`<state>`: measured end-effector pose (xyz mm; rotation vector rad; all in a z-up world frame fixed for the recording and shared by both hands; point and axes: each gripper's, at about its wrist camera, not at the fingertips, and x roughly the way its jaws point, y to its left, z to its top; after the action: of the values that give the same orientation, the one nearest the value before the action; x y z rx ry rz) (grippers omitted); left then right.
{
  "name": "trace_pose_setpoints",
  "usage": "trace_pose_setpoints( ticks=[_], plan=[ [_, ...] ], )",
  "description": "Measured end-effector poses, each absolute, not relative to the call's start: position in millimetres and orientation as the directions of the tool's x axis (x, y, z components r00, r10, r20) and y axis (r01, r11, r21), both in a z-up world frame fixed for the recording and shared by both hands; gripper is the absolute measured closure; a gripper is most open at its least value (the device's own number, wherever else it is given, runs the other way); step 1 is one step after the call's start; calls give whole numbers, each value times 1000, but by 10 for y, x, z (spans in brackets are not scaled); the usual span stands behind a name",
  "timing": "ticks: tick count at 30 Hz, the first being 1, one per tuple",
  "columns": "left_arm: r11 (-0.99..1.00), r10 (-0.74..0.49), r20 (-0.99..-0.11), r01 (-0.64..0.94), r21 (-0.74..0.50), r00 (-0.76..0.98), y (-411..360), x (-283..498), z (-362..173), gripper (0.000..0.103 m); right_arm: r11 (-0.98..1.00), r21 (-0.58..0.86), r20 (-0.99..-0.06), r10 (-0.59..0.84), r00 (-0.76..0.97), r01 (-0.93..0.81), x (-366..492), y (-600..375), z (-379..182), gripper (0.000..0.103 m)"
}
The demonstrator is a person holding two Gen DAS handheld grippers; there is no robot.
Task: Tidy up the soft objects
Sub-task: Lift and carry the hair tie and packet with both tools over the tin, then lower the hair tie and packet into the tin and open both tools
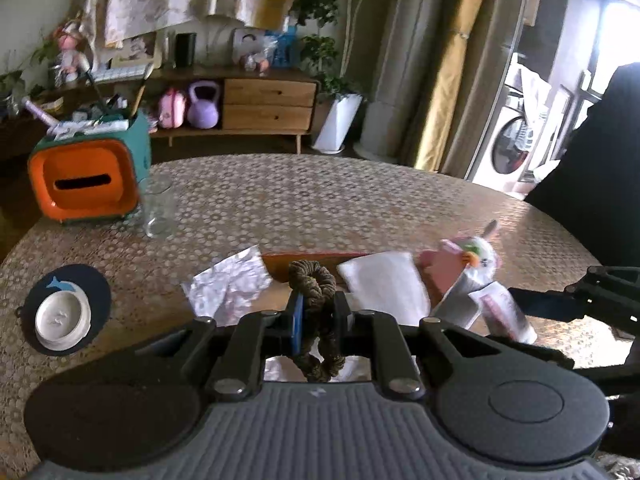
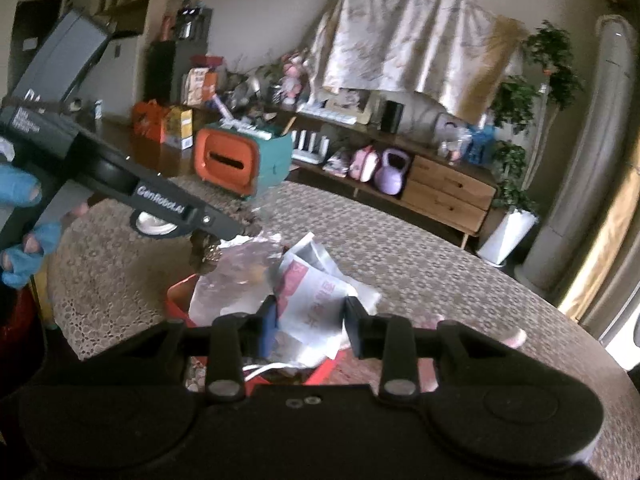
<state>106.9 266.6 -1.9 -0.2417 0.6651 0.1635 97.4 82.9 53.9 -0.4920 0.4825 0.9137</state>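
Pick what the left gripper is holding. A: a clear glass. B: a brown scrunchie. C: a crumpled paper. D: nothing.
B: in the left wrist view the left gripper has its jaws closed on the brown scrunchie, while the crumpled paper and the clear glass sit untouched on the table.

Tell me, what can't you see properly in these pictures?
- Left wrist view: the lower end of the brown scrunchie is hidden behind the left gripper.
- Right wrist view: the red tray is mostly covered by the packets and the right gripper.
- Left wrist view: the white fluffy toy is blurred.
- Both views: printing on the packets is too blurred to read.
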Motion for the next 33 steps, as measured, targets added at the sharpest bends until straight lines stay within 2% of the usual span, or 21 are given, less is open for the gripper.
trace_pose_setpoints(
  ticks=[16,26,33],
  plan=[
    [934,14,-647,-241,-264,762,3079,1416,-592,88,437,-273,-677,545,494,-857,1326,1500,-175,69],
    [943,34,-688,-251,-218,725,3047,1555,-831,88,429,-292,-700,513,497,-855,1429,1625,-376,69],
    [950,55,-705,-255,-181,707,2998,1576,-885,87,437,-293,-689,520,505,-850,1413,1614,-400,63]
  ],
)
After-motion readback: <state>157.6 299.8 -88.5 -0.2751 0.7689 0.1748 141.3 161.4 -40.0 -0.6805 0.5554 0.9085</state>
